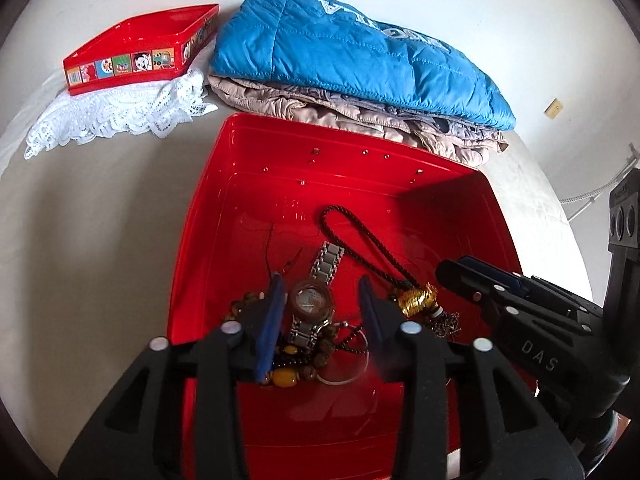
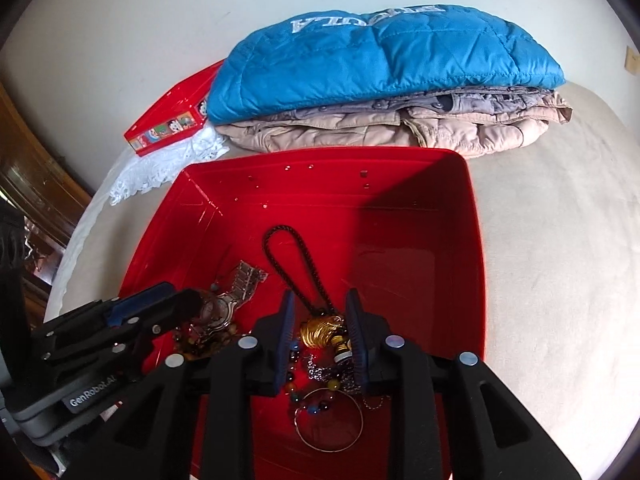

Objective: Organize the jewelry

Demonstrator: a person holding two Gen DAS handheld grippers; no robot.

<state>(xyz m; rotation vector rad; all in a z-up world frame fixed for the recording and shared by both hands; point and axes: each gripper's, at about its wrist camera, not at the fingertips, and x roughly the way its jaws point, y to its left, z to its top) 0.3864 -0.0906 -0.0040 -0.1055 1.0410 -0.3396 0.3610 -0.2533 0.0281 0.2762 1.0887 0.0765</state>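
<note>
Jewelry lies heaped in the near part of a red bin point(image 1: 248, 184) that sits on a bed point(image 1: 100, 216), and both tools are lowered into it, so the step in hand looks like the first pick from the pile.

The left hand-held gripper point(image 1: 322, 286) hangs over the watch point(image 1: 312, 304) with its jaws spread; the blue pads stand either side of the watch face, apart from it, and nothing is pinched. Wooden and amber beads point(image 1: 286, 376) lie tangled under the strap, and a thin wire hoop point(image 2: 330, 420) rests close by.

The right hand-held gripper point(image 2: 318, 308) straddles the gold tassel charm point(image 2: 322, 332), whose dark cord point(image 2: 294, 256) loops away toward the far wall of the bin. Its jaws are parted only a little more than the charm is wide. Whether a pad already touches the charm I cannot tell, but no firm grip shows.

A smaller red tin point(image 1: 136, 52) stands open on a lace cloth point(image 1: 120, 116) beyond the bin, beside folded jackets point(image 1: 352, 60); it may be where the pieces are meant to go.

Next, each tool likely needs to sink slightly, close on its own piece alone, then lift slowly. The watch must come free of the beads, and the charm's cord and a fine chain point(image 2: 320, 372) beneath it could drag along.
</note>
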